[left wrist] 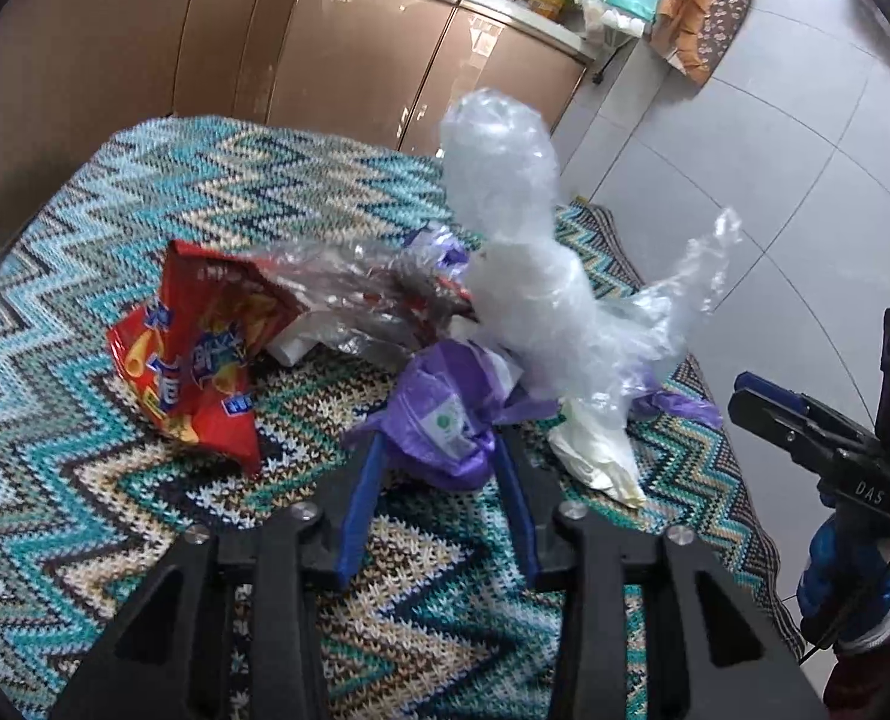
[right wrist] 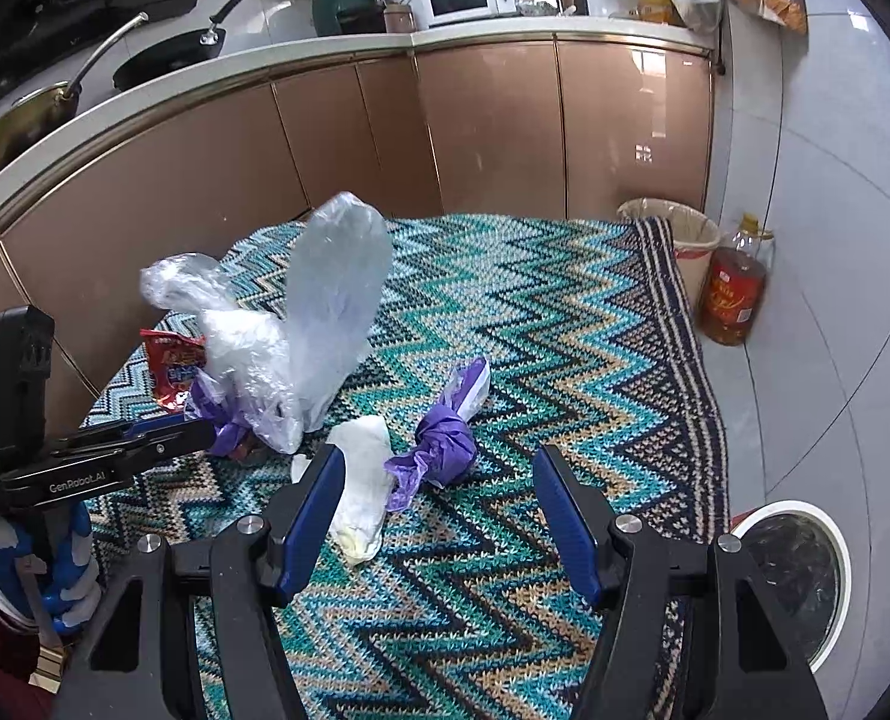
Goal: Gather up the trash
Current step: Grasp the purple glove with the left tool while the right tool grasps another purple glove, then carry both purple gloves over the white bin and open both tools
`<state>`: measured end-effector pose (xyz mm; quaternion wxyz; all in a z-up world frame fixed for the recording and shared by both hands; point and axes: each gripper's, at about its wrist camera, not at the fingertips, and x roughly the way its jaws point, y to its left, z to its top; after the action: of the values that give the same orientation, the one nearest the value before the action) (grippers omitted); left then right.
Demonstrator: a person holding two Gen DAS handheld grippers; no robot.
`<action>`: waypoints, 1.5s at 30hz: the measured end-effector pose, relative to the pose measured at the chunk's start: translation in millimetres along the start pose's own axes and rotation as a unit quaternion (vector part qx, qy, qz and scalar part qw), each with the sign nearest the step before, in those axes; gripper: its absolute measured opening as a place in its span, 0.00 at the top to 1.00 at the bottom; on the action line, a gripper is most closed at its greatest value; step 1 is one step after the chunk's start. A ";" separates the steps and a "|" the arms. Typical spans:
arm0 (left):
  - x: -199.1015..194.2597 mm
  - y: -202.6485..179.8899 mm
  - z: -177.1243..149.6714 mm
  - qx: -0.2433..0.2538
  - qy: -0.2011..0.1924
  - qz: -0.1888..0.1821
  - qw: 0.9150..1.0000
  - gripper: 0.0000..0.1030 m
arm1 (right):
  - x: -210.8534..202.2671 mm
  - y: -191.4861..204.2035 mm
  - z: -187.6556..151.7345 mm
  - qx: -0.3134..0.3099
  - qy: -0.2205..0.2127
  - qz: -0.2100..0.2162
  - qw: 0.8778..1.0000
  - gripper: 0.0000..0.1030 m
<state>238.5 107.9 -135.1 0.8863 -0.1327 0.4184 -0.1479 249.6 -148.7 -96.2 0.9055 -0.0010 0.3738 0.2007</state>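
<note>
Clear plastic wrap point(left wrist: 529, 276) hides much of the trash pile, and the red snack bag point(right wrist: 171, 369) is half covered in the right wrist view. Everything lies on a zigzag knitted cloth point(left wrist: 144, 228) before brown kitchen cabinets point(right wrist: 475, 132). The left claw point(left wrist: 438, 450) pinches a purple bag point(left wrist: 438, 402) at 12 o'clock; the right claw point(right wrist: 438, 468) stands released around a purple wad point(right wrist: 445, 438), white paper point(right wrist: 360, 480) touching its 9 o'clock finger.

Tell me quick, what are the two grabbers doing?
Left gripper: closing around the purple bag, grip not certain.
Right gripper: open, holding nothing.
</note>
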 end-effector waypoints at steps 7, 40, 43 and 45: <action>1.9 13.8 -8.1 -0.019 -0.001 -0.003 1.000 0.74 | 16.6 -5.4 -1.8 0.006 0.017 0.004 1.000 0.39; -105.9 16.6 -45.7 -0.034 -0.056 -0.003 0.998 0.77 | 23.3 0.2 -10.4 0.013 0.035 0.036 0.999 0.90; -118.2 11.2 -48.2 -0.031 -0.067 -0.004 0.997 0.77 | 6.4 2.9 -15.2 0.011 0.025 0.035 0.999 0.91; -126.7 7.9 -51.2 -0.028 -0.073 -0.006 0.997 0.77 | -5.2 6.1 -17.5 0.010 0.018 0.033 0.999 0.91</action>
<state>123.0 156.7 -80.5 0.9095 -0.1704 0.3558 -0.1314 232.2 -147.6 -104.3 0.8916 0.0171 0.3916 0.2268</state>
